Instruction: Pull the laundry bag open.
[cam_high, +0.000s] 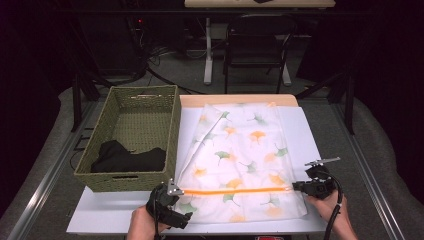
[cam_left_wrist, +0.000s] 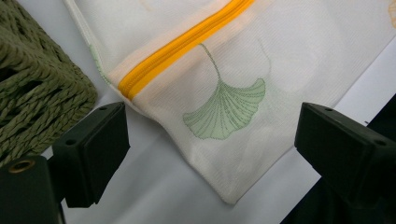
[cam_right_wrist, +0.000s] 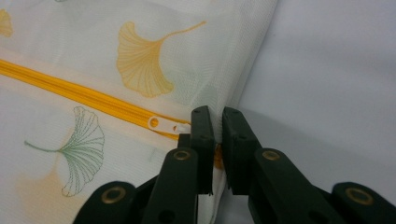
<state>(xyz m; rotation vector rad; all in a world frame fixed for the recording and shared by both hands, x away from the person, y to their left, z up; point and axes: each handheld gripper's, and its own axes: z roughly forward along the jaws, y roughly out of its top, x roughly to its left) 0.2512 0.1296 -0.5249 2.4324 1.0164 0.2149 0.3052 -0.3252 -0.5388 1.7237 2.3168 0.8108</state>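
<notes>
Mesh bag (cam_high: 240, 150) lies flat, zipper (cam_high: 235, 190) running left to right

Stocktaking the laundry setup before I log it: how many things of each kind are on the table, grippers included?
Mesh laundry bag with orange zipper: 1
Woven basket: 1
Black garment in the basket: 1
Grippers, left gripper open, right gripper shut on the bag's edge: 2
Total: 5
</notes>
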